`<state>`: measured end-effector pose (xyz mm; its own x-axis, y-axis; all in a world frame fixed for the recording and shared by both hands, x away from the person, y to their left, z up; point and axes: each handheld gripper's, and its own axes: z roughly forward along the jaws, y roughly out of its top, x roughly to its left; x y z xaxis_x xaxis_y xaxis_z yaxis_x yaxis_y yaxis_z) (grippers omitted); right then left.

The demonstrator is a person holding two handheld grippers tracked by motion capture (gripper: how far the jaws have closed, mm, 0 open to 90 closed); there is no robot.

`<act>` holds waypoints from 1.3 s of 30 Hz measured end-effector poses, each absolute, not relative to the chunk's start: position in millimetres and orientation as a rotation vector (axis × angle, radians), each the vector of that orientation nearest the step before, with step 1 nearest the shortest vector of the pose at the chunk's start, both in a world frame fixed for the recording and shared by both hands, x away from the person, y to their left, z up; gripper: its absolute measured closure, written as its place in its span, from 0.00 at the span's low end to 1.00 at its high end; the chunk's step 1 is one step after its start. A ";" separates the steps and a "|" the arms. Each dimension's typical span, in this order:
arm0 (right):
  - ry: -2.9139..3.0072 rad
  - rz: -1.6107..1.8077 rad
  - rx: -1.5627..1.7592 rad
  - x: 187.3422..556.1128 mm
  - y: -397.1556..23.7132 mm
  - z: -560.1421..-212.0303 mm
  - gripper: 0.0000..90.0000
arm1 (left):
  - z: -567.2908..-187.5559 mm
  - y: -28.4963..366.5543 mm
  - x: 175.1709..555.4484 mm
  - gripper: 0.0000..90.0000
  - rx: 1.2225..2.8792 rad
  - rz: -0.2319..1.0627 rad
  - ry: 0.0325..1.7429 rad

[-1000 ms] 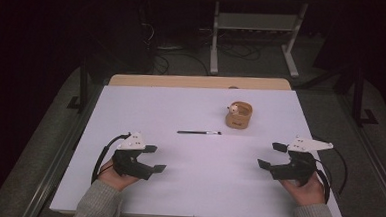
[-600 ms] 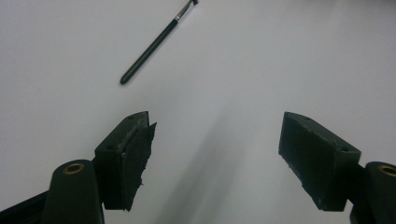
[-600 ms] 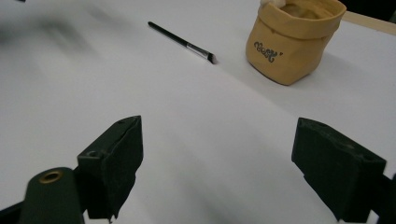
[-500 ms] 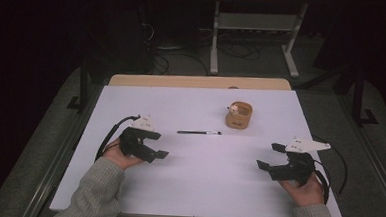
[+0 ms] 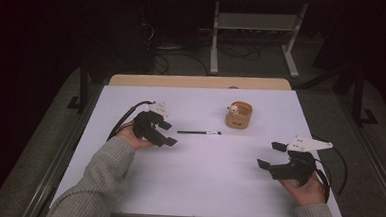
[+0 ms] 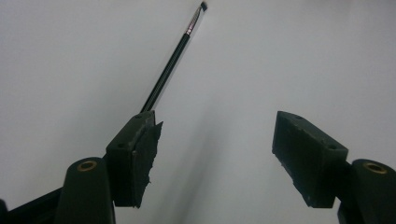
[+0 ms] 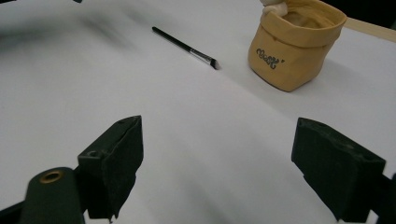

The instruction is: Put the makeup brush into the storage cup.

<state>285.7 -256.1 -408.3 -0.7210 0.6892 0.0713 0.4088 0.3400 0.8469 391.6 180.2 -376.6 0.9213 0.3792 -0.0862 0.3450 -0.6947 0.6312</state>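
A thin black brush lies flat near the middle of the white table, bristles toward the right. Just behind its bristle end stands a small tan pot with a little pale figure on its rim. My left gripper is open, right by the brush's handle end; in the left gripper view the brush runs up from beside one jaw, and the left gripper holds nothing. My right gripper rests open at the table's right front. It looks toward the brush and pot, the right gripper being empty.
A wooden strip borders the table's far edge. Beyond it, on the dark floor, stand a pale metal frame and loose cables. Cables trail from both grippers across the table.
My left gripper has moved forward and to the right, ending at the brush's handle end. The right gripper has stayed almost still. Brush and pot are unmoved.
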 end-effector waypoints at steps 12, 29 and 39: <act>2.312 1.336 0.976 286.7 -256.4 -406.5 0.17 | -374.7 157.6 423.6 0.37 2.483 0.039 0.475; 2.303 1.369 1.010 291.8 -265.3 -406.6 0.17 | -386.0 123.6 464.3 0.45 2.569 -0.031 0.441; 2.345 1.338 0.997 292.6 -260.2 -408.7 0.19 | -405.4 107.5 473.5 0.53 2.644 -0.049 0.413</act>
